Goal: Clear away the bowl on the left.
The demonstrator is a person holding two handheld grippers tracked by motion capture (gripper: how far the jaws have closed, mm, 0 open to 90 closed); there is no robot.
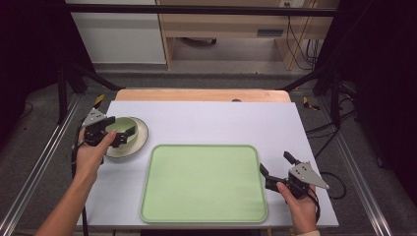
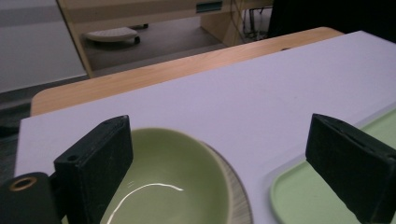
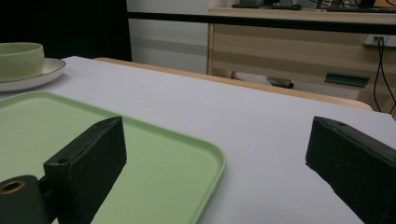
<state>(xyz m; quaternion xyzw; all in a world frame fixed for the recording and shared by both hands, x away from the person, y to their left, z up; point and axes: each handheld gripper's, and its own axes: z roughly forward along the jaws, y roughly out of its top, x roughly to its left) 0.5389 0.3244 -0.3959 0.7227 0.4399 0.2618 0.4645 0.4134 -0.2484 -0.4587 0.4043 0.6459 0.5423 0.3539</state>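
The left claw (image 1: 114,132) hangs open around the green bowl (image 1: 123,129) on its plate (image 1: 140,142), so a careless closing may tip the bowl, while the right claw (image 1: 278,169) waits open beside the tray (image 1: 204,211).

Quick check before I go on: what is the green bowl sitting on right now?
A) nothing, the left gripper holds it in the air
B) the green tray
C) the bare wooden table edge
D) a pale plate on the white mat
D: in the high view the green bowl rests on a pale plate left of the green tray, and the left gripper hangs open over it.
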